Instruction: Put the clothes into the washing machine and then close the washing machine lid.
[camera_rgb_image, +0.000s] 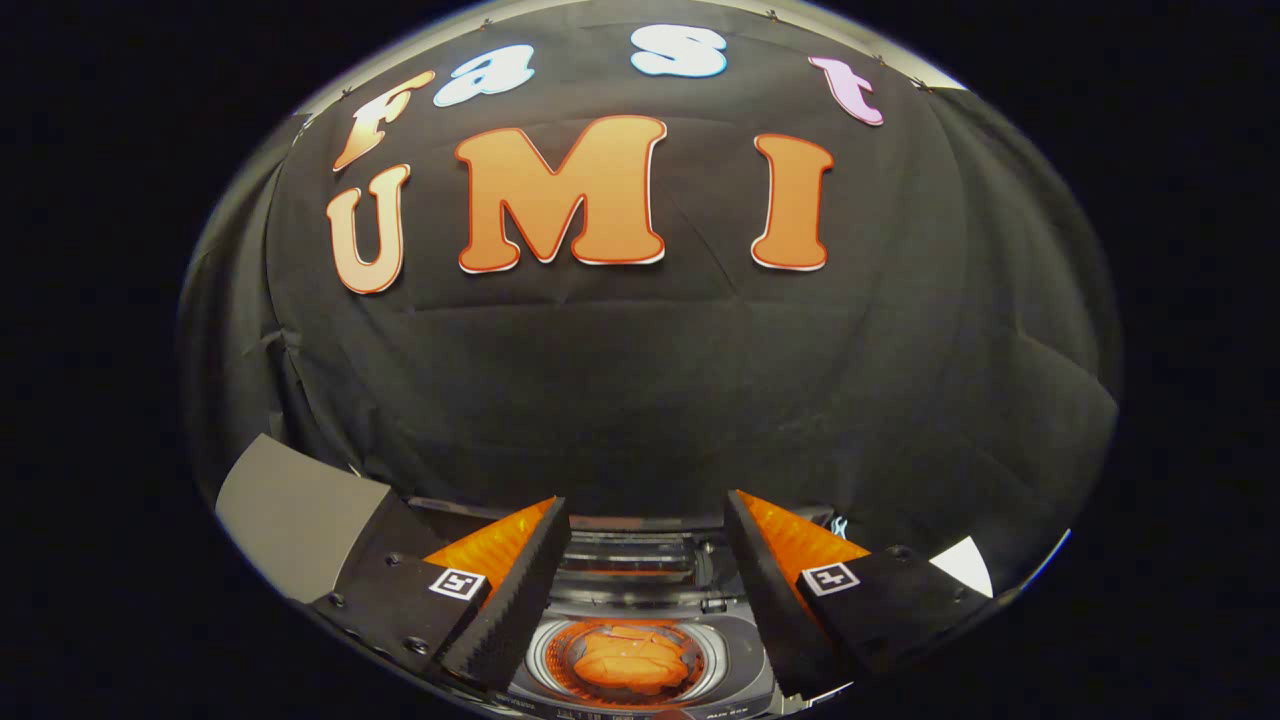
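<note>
Two tongs (648, 515) fingers apart, clothes (632, 660) in washing machine (735, 640)

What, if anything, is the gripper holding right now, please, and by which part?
Nothing is held. The gripper is open, fingers apart over the washing machine, and the orange clothes lie in its drum.

Looks like a staged recording booth, not a real laundry room: black cloth wall (650, 380) draped behind a small top-loading washing machine (640, 625) with clothes (632, 660) inside.
</note>
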